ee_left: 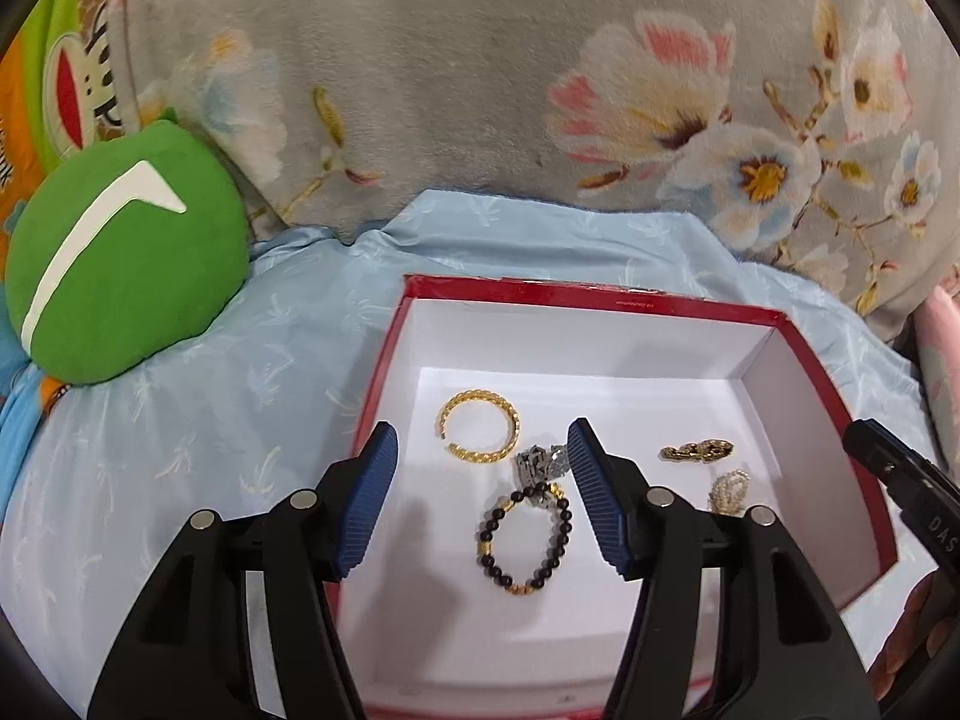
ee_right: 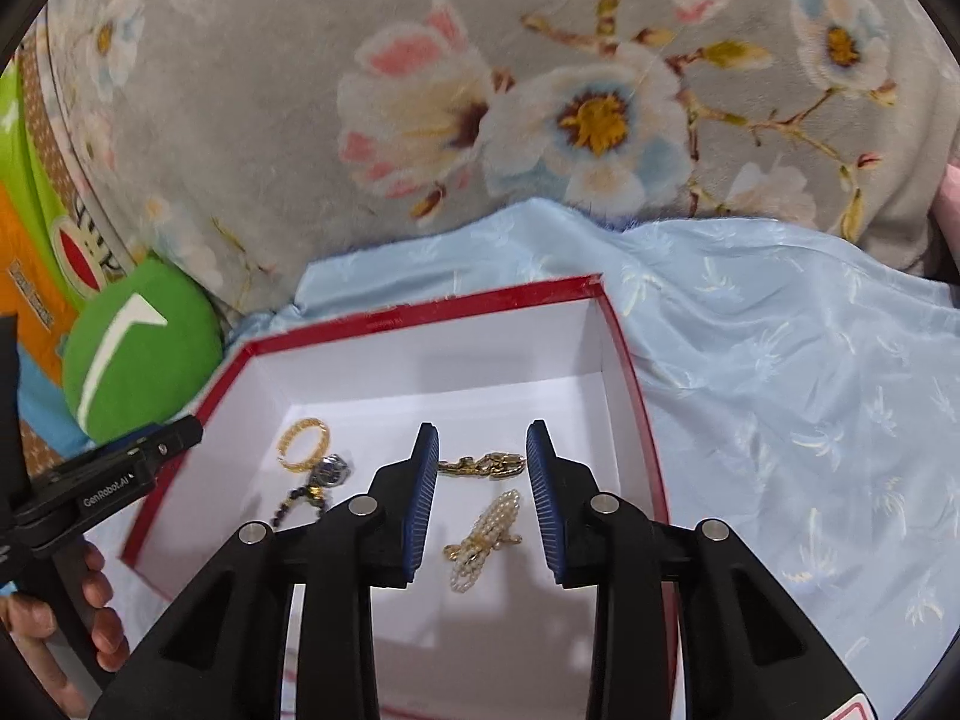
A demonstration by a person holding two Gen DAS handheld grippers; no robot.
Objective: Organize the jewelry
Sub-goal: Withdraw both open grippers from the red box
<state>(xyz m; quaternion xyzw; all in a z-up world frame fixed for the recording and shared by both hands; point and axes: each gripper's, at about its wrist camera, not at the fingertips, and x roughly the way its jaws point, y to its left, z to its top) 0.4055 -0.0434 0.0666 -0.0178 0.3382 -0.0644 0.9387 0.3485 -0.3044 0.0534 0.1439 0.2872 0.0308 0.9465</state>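
Note:
A red box with a white inside (ee_left: 600, 348) (ee_right: 468, 348) lies on light blue cloth and holds the jewelry. In it are a gold bangle (ee_left: 478, 426) (ee_right: 303, 435), a silver piece (ee_left: 540, 463) (ee_right: 332, 470), a dark bead bracelet with gold beads (ee_left: 525, 534) (ee_right: 300, 501), a gold chain (ee_left: 696, 450) (ee_right: 483, 465) and a pearl piece (ee_left: 729, 489) (ee_right: 486, 531). My left gripper (ee_left: 480, 504) is open and empty above the bead bracelet. My right gripper (ee_right: 483, 498) is open and empty above the pearl piece.
A green plush toy (ee_left: 120, 258) (ee_right: 141, 348) lies left of the box. A grey floral blanket (ee_left: 480, 72) (ee_right: 480, 90) rises behind it. Light blue cloth (ee_left: 180, 420) (ee_right: 810, 390) spreads on both sides. A hand (ee_right: 90, 618) holds the left gripper's handle.

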